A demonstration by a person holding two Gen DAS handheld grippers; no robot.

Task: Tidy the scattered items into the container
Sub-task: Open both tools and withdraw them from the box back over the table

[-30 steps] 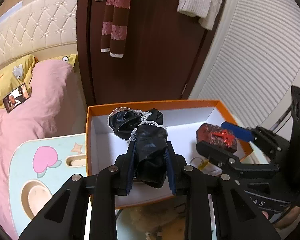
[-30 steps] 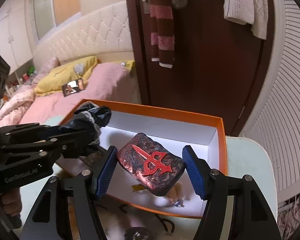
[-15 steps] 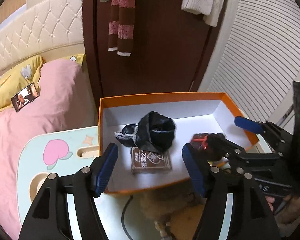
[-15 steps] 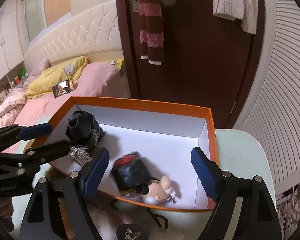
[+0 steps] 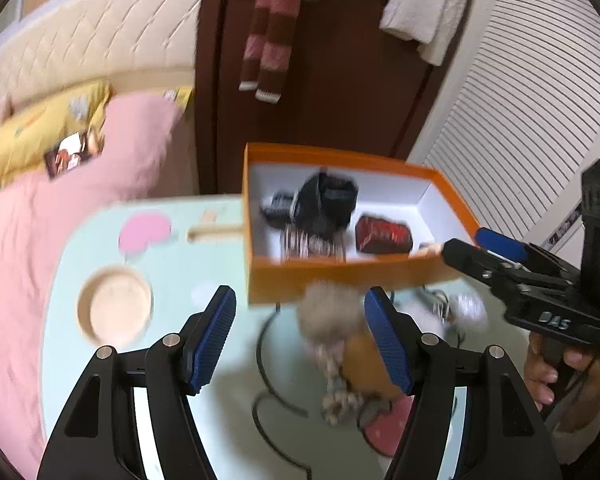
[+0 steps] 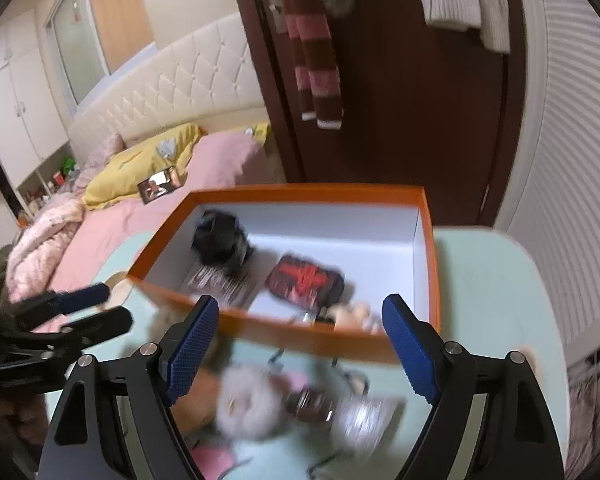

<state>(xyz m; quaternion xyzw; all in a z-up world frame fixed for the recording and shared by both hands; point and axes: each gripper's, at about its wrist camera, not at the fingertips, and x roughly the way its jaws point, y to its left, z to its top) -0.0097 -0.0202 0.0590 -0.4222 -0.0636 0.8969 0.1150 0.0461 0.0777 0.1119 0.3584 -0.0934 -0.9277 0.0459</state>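
Observation:
An orange box [image 5: 340, 276] with a white inside stands on the pale green table; it also shows in the right wrist view [image 6: 300, 330]. In it lie a black lace-trimmed cloth [image 5: 326, 204] [image 6: 220, 238], a card pack [image 5: 312, 246] [image 6: 220, 282], a dark red case [image 5: 384, 236] [image 6: 306, 280] and a small figure [image 6: 352, 314]. In front of the box lie a fluffy beige pompom [image 5: 332, 316] [image 6: 248, 404], a black cable [image 5: 268, 360] and blurred small items [image 6: 340, 404]. My left gripper [image 5: 300, 336] is open and empty above the pompom. My right gripper [image 6: 300, 352] is open and empty over the box's near wall.
The table [image 5: 100, 248] has a round cup recess [image 5: 114, 310] and a pink peach print [image 5: 146, 232]. A bed with pink bedding [image 5: 40, 240] and a phone [image 5: 74, 154] lies to the left. A dark door [image 5: 340, 80] with hanging clothes is behind, slatted panels [image 5: 520, 120] to the right.
Both grippers opened and dropped the black cloth and the red case into the box, then drew back toward me. The view is now blurred by motion.

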